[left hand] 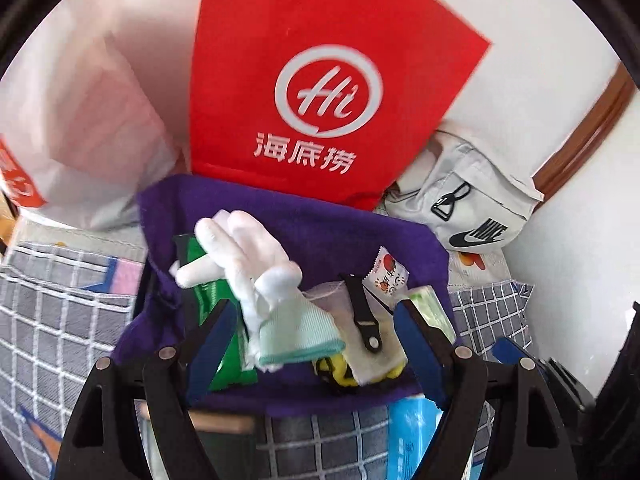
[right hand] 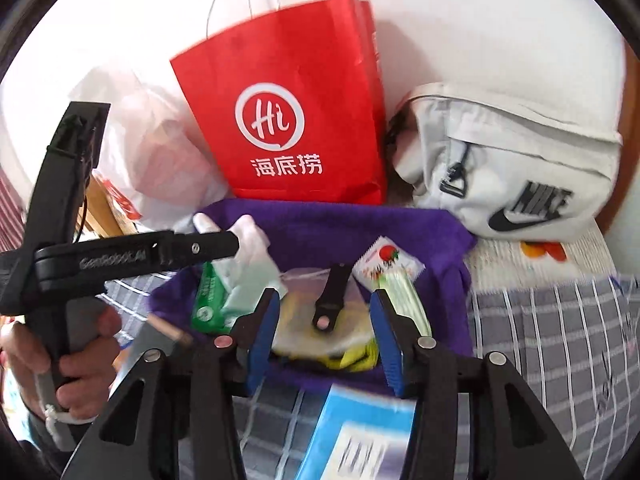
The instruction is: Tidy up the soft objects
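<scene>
A purple cloth [left hand: 320,224] lies spread on the checked bedding with soft things piled on it. A white glove [left hand: 248,252] with a mint-green cuff lies across a green packet [left hand: 208,292]. Beside them are a black strap [left hand: 360,312], a small printed sachet [left hand: 386,276] and a pale green tissue pack [left hand: 430,304]. My left gripper [left hand: 316,320] hangs open over the pile, the glove's cuff between its fingers but untouched. My right gripper [right hand: 326,320] is open above the strap [right hand: 330,300] and a yellow item [right hand: 360,354], gripping nothing. In the right wrist view a hand holds the left gripper [right hand: 234,245] over the glove [right hand: 250,240].
A red paper bag [right hand: 288,120] stands behind the cloth, a white plastic bag [right hand: 160,152] to its left and a white Nike bag [right hand: 520,168] to its right. A blue booklet [right hand: 360,432] lies on the checked bedding [right hand: 540,340] near me. A wall is close behind.
</scene>
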A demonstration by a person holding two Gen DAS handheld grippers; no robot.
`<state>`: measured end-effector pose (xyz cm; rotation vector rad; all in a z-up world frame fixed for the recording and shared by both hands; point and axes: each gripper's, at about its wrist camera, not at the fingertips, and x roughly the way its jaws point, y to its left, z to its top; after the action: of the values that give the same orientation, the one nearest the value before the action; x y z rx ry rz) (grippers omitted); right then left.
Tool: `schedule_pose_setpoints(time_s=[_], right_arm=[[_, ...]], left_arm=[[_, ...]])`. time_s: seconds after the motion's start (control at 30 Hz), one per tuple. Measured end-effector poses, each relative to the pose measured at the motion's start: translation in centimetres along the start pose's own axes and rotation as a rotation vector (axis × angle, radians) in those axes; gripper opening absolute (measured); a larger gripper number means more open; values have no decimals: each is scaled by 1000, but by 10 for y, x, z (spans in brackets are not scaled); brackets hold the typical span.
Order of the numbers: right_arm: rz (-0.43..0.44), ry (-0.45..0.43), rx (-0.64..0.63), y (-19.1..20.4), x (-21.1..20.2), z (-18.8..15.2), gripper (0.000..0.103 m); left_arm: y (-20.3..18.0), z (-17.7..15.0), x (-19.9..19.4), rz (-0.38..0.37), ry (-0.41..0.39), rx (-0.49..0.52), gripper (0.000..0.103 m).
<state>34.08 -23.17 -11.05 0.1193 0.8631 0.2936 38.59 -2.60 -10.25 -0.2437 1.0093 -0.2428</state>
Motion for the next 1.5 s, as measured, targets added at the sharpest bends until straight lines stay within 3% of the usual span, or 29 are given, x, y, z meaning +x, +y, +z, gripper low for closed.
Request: schedule_pose_setpoints(time_s=[0.13,0.3,0.6,0.7,0.87,1.1,1.5], right_arm=[[-41,-27,-39,10,-37,-21,56],[10,-29,-7,22,-73,-47,56],[18,-29,-8,46,-125,-102,56],[-8,-44,-22,49,-145,-114,57],[-60,-80,-15,45,-173,-128,69],[-114,-122,9,44,-205,-143,78],[-212,-163,-1,53,-246,-167,93]], left_arm=[[0,-27,-34,7,15,6,80],[11,-60,-77,23,18,-18,80],[10,-120,-144,40,-33,-9,80],[0,-134,-160,77,-59,35,80],[-15,-155,-182,164,-123,82,81],[-42,-186,-218,238,-201,171,97],[-69,-225,-256,233,-251,204,98]])
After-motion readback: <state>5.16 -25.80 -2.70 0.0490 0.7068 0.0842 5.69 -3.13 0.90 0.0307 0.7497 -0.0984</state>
